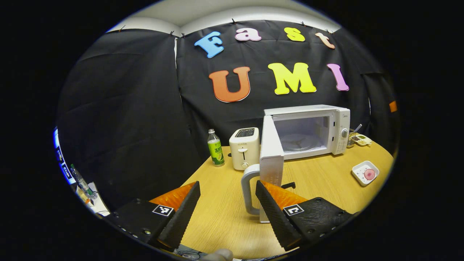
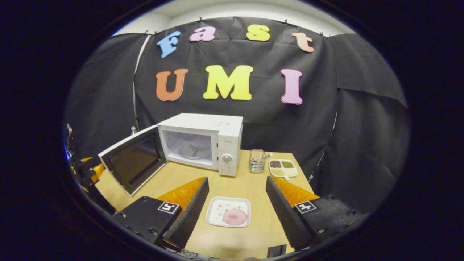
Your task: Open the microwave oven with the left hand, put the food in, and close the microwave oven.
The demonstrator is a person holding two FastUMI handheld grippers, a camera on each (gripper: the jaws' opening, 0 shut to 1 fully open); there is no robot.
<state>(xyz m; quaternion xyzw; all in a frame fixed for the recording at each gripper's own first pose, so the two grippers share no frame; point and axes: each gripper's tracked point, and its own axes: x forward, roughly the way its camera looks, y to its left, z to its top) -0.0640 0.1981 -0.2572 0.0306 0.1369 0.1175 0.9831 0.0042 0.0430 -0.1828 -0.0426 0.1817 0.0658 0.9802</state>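
The white microwave (image 1: pixel 337 125) stands at the back of the wooden table with its door (image 1: pixel 272 159) swung wide open and the glass turntable (image 1: pixel 299 142) bare inside. My left gripper (image 1: pixel 227 184) is open at the door's white handle (image 1: pixel 248 188), which stands between the fingers, close to the right one. In the right gripper view the food, a pink round piece (image 2: pixel 235 216), lies on a white square plate (image 2: pixel 229 211) on the table. My right gripper (image 2: pixel 237 179) is open just above it, one finger on each side, not touching. The open microwave (image 2: pixel 203 143) stands beyond.
A white toaster (image 1: pixel 245 148) and a green-labelled bottle (image 1: pixel 216 148) stand left of the microwave. A metal cup (image 2: pixel 257 160) and a divided dish (image 2: pixel 282 167) sit to its right. The table's edge (image 2: pixel 301 181) runs close on the right. The left gripper (image 2: pixel 87 170) shows by the door (image 2: pixel 132 161).
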